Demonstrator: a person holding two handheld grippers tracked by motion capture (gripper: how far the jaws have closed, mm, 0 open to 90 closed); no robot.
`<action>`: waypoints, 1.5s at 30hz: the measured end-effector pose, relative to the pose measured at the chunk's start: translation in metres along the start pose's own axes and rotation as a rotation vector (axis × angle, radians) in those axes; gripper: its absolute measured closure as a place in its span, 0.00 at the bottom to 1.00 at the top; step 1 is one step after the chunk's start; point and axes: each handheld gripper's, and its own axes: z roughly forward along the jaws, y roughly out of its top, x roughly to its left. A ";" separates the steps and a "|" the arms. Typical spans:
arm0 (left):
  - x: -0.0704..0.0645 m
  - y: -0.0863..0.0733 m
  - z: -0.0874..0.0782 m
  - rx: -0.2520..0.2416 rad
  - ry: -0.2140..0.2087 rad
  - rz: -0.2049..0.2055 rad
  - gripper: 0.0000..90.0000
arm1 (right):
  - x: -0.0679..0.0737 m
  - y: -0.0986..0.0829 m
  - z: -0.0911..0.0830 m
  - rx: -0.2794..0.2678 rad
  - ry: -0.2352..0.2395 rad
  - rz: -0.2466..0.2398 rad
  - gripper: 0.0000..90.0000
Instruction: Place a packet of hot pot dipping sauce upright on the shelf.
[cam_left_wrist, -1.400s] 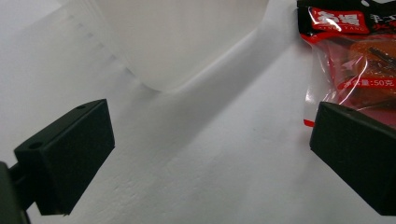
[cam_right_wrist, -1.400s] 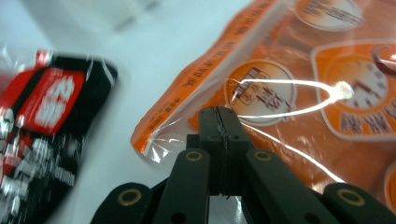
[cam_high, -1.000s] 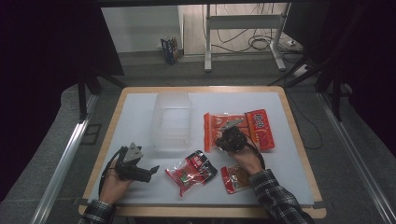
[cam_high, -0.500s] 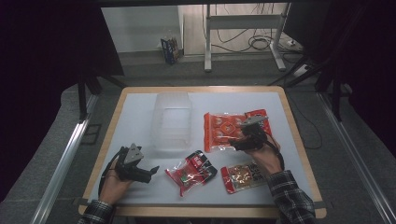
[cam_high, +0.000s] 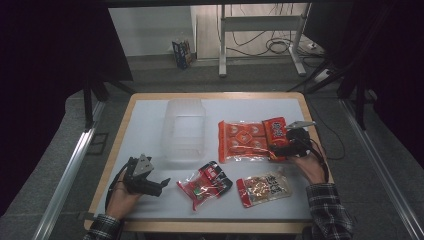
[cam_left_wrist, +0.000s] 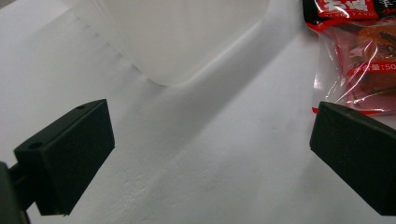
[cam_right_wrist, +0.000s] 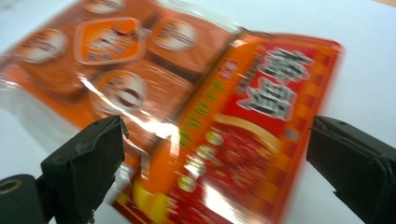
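Orange-red snack pouch (cam_high: 276, 131) lies flat on the white table (cam_high: 145, 125), right of centre in the high view, its left edge overlapping the larger clear-fronted orange packet (cam_high: 241, 140). In the right gripper view the pouch (cam_right_wrist: 252, 140) fills the centre of the frame and the orange packet (cam_right_wrist: 116, 60) extends to the upper left; both are motion-blurred, so the printing is not legible.

Right gripper (cam_high: 285, 148) sits at the lower right edge of the pouch, held by the right hand (cam_high: 309, 167) (plaid sleeve visible at the lower right of the frame). Its jaws stand wide apart, one at each lower corner of the right gripper view (cam_right_wrist: 215, 177), with the pouch between them; contact with the pouch cannot be determined.

Left gripper (cam_high: 159, 183) rests low over the table at the lower left of the high view, held by the left hand (cam_high: 122, 197). Its jaws are also wide apart (cam_left_wrist: 210, 154), with bare table surface between them.

Clear plastic container (cam_high: 185, 131) stands left of centre, well apart from both grippers. A red-and-black packet (cam_high: 205, 183) lies just right of the left gripper. A pale packet with red trim (cam_high: 264, 187) lies at lower centre-right, near the right hand.
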 end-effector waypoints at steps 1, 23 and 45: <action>0.000 0.000 0.000 0.001 -0.001 0.001 0.00 | -0.004 -0.002 -0.001 -0.002 0.001 0.013 0.04; -0.003 0.000 0.001 0.011 -0.012 0.027 0.00 | -0.020 -0.018 0.015 0.108 0.110 0.132 0.23; -0.004 0.002 -0.002 -0.028 0.001 0.028 0.00 | -0.002 0.006 0.025 0.076 0.117 0.142 0.58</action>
